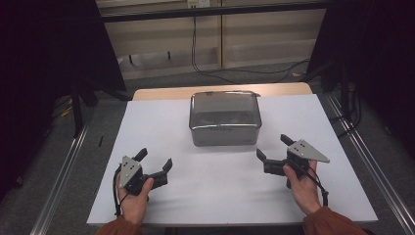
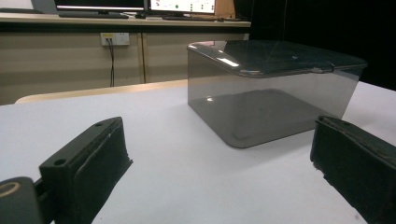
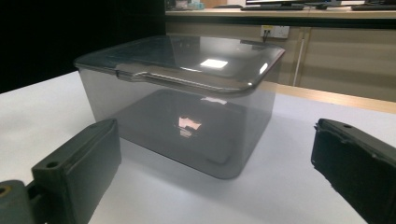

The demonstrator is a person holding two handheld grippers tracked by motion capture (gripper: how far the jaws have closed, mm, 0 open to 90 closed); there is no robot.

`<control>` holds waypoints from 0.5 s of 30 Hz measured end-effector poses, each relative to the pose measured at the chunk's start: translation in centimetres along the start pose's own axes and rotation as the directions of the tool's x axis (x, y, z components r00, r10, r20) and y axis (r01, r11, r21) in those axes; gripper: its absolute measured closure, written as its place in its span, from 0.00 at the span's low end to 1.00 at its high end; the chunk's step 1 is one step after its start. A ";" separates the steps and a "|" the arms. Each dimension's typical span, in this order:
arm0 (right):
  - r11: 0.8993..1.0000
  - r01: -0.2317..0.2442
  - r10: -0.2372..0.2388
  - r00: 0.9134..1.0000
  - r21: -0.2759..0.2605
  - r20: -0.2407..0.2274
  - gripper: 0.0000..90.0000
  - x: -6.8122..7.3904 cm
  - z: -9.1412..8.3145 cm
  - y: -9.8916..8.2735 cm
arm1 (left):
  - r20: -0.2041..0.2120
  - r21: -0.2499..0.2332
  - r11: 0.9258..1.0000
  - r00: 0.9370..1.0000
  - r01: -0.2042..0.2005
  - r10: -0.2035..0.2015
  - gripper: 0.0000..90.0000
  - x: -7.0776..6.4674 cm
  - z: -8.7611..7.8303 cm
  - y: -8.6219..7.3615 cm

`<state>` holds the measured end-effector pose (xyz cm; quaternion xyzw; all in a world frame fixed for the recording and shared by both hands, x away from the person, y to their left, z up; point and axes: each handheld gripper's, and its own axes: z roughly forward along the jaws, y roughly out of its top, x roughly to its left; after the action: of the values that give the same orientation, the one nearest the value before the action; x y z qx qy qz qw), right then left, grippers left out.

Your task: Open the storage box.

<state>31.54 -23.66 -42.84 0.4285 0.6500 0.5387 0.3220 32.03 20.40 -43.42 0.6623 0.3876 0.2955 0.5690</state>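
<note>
The lidded box (image 1: 225, 117) is seen from above on the desk (image 1: 161, 122), ahead of and between the left tool (image 1: 156, 160) and right tool (image 1: 273, 146), likely readied. In each gripper view, spread, empty jaws frame it.

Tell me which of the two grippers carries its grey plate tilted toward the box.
Neither clearly. What separates them is side: the right gripper sits at the box's right front corner, the left gripper lower left; both open.

Beyond the white-covered bench (image 1: 161, 205) stands a beige wall unit (image 1: 254, 34) with a socket (image 2: 115, 38) and hanging black cables (image 1: 195, 49), monitors (image 2: 140, 4) on top, grey floor (image 1: 58, 147) and darkness either side.
</note>
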 end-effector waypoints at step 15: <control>0.988 0.154 -0.154 0.988 -0.011 -0.024 0.00 1.2 2.3 1.8 | -0.002 0.007 1.000 1.000 0.008 -0.008 0.04 0.1 0.0 0.0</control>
<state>33.42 -21.54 -41.52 0.3686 0.6828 0.5205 0.3564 32.08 20.49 -43.48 0.6626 0.3919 0.2923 0.5674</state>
